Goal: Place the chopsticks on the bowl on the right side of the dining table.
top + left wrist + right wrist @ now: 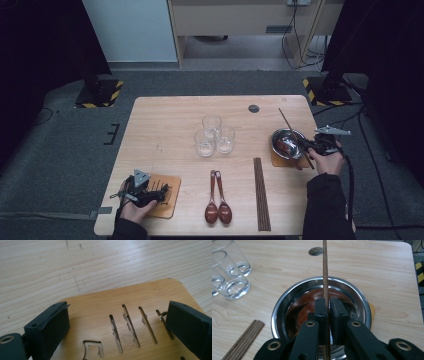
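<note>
Right gripper view: right gripper (327, 306) clamps a slim wooden chopstick (325, 267) over a shiny round steel bowl (287, 305); left gripper (117, 322) spread above a slotted bamboo coaster (150, 295) on the pale woodgrain table (75, 262).

The chopstick (325, 270) is running off the frame at twelve o'clock, its tip cut off; black jaws are hiding its lower length.

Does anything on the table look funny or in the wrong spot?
One chopstick is away from the bundle of chopsticks: the right gripper pinches it over the metal bowl, slanting across it. The left gripper rests open on a slotted wooden coaster. Nothing looks spilled or broken.
</note>
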`<action>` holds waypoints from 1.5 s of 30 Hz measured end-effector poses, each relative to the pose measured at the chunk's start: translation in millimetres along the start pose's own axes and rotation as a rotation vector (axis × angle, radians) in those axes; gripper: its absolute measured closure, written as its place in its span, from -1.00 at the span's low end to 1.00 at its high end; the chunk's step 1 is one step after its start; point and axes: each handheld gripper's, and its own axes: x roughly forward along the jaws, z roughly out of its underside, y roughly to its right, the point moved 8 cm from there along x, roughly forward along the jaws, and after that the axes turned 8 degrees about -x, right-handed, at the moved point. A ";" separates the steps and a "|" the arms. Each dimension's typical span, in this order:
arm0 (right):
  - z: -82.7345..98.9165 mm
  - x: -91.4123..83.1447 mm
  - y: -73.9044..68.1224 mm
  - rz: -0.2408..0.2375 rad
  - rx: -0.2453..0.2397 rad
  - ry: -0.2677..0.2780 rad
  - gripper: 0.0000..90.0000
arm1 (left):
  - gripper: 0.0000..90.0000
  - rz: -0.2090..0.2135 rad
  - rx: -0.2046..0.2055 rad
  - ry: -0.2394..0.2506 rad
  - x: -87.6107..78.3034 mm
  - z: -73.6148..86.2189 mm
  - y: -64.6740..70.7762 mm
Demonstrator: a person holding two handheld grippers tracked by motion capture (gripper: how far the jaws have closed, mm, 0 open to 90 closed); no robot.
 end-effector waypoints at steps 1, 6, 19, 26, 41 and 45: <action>0.7 1.9 -0.3 0.001 0.001 -0.003 0.89 | -0.91 0.000 0.000 0.000 0.0 0.0 0.0; 4.0 9.1 -1.7 -0.001 0.000 -0.022 0.89 | -0.91 0.000 0.000 0.000 0.0 0.0 0.0; 10.1 18.3 -3.6 0.001 -0.002 -0.060 0.89 | -0.91 0.000 0.000 0.000 0.0 0.0 0.0; 11.9 20.8 -4.3 0.004 -0.007 -0.077 0.88 | -0.91 0.000 0.000 0.000 0.0 0.0 0.0; 4.1 1.0 -7.9 0.016 0.000 -0.032 0.44 | -0.91 0.000 0.000 0.000 0.0 0.0 0.0; 1.9 -9.2 -10.6 0.016 0.018 -0.002 0.36 | -0.91 0.000 0.000 0.000 0.0 0.0 0.0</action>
